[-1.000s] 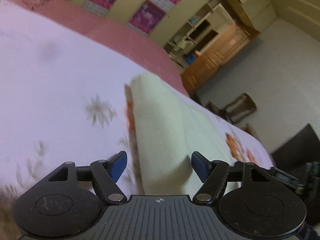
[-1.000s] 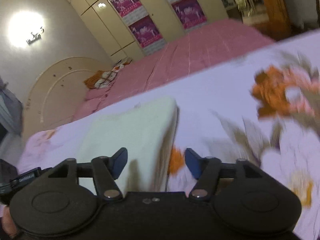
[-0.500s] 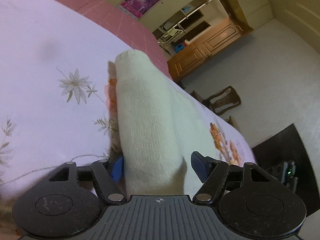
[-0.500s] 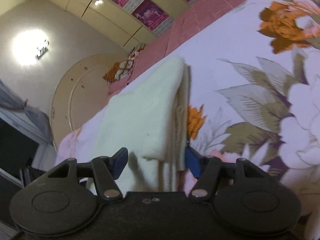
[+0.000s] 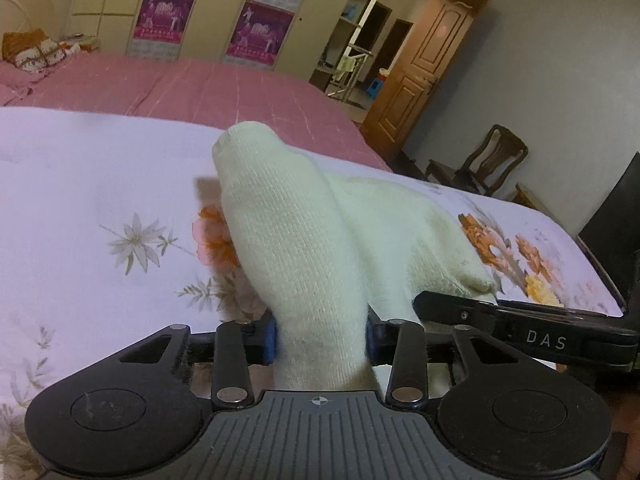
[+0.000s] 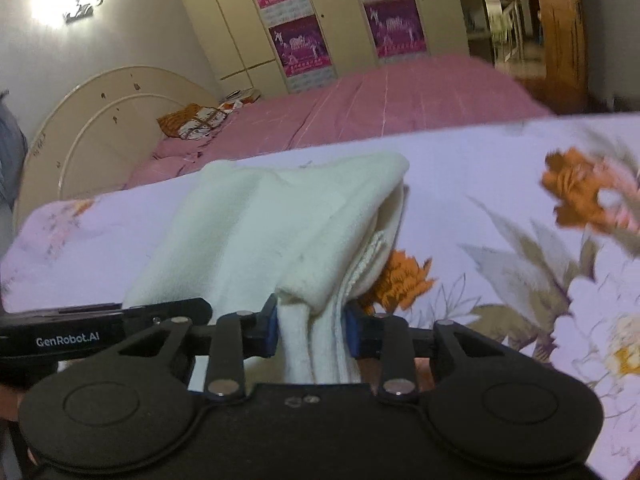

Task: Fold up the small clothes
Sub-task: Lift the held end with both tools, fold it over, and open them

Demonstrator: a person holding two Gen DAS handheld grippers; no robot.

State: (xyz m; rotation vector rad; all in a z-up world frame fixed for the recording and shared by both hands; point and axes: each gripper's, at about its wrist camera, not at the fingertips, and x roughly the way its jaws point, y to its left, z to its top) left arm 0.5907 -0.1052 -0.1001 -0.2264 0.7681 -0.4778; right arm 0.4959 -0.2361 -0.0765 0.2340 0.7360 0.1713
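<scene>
Two grippers have hold of one cream knitted garment (image 5: 304, 248) at its near edge, over a bed covered with a pale lilac floral sheet (image 5: 100, 184). The left gripper (image 5: 320, 338) has its blue-padded fingers (image 5: 270, 336) closing on a bunched fold of the knit; the cloth fills the gap between them and the pads press its sides. From that pinch the fabric rises toward a rounded far corner, and the rest slopes down to the right onto the sheet. The right gripper (image 6: 311, 330) is likewise closing, its fingers (image 6: 269, 330) clamped on several stacked layers of the same garment (image 6: 260, 232), whose layered edge shows on the right side above an orange printed flower (image 6: 404, 280). Each camera catches the other tool just beside it: a black bar at the right of the left view, another at the left of the right view. Farther off lie a pink bedspread (image 5: 192, 88), a patterned pillow (image 6: 196, 118), wardrobe doors with purple posters (image 5: 260, 32), and a wooden chair (image 5: 488, 160) near a brown door (image 5: 428, 68).
</scene>
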